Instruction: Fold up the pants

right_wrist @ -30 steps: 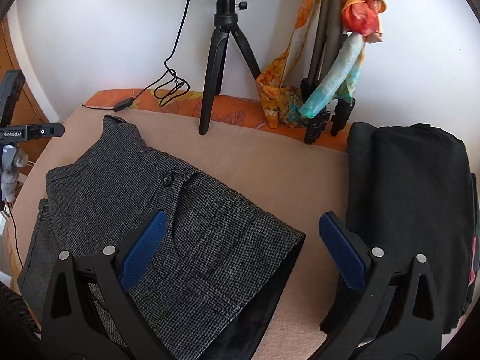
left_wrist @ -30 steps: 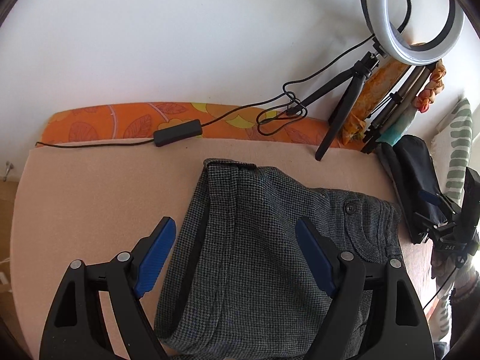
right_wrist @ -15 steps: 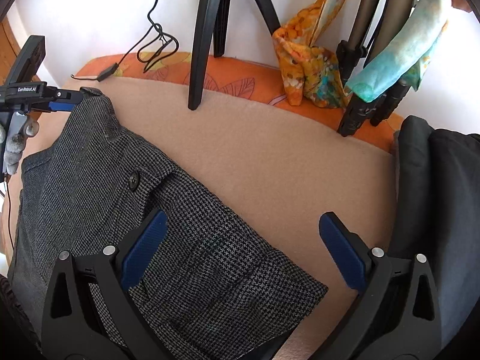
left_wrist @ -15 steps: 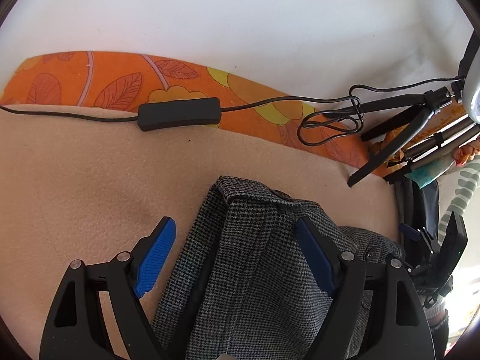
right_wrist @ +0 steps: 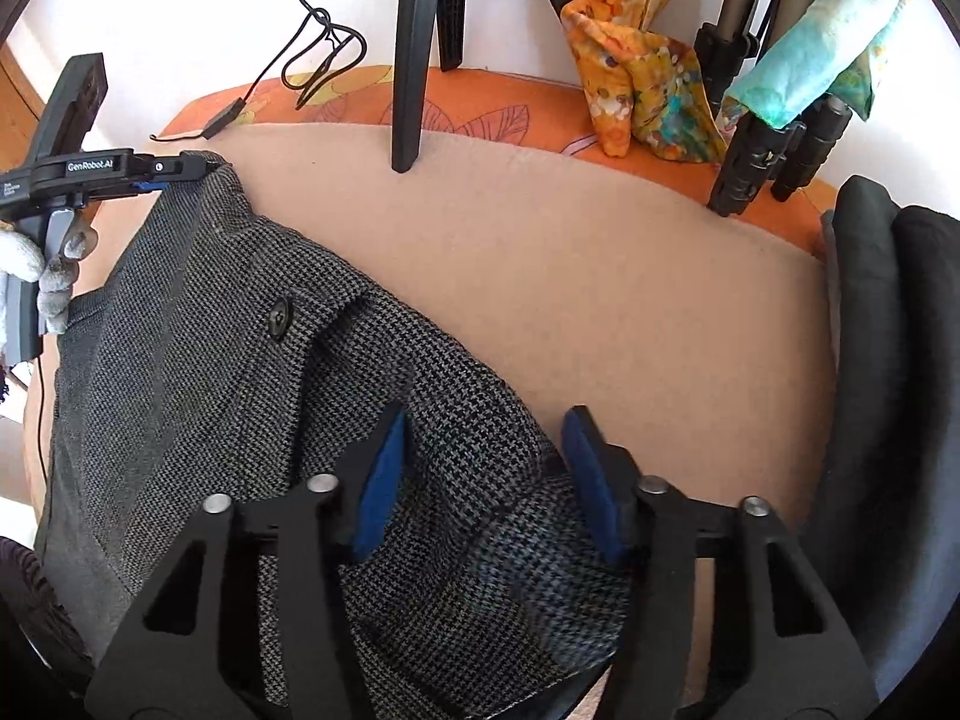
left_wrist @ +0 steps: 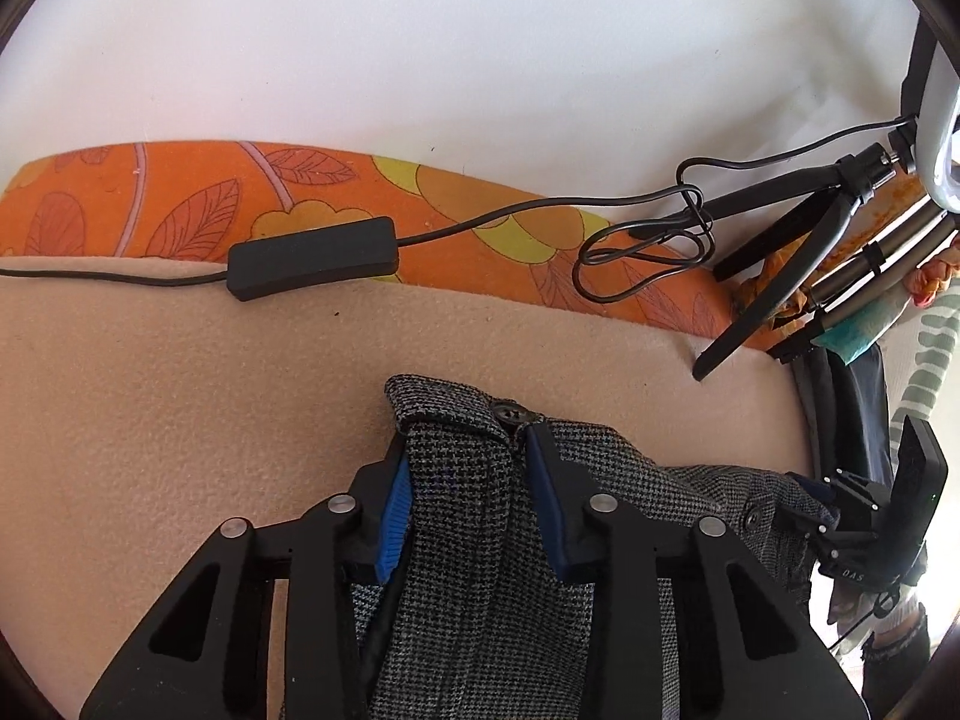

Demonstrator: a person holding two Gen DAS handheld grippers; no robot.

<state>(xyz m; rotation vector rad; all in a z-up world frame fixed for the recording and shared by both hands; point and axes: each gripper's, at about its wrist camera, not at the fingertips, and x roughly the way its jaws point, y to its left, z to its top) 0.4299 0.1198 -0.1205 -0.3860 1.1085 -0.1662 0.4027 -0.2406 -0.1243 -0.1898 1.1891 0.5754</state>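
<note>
Left wrist: your left gripper (left_wrist: pixel 471 483) pinches the waistband corner of the grey houndstooth woven pants (left_wrist: pixel 480 570) on the beige fleece table cover (left_wrist: pixel 180 390); keep it taut. Right wrist: your right gripper (right_wrist: pixel 483 477) straddles the opposite edge, pads half-closed around cloth, grip unconfirmed; squeeze fully before lifting.
</note>
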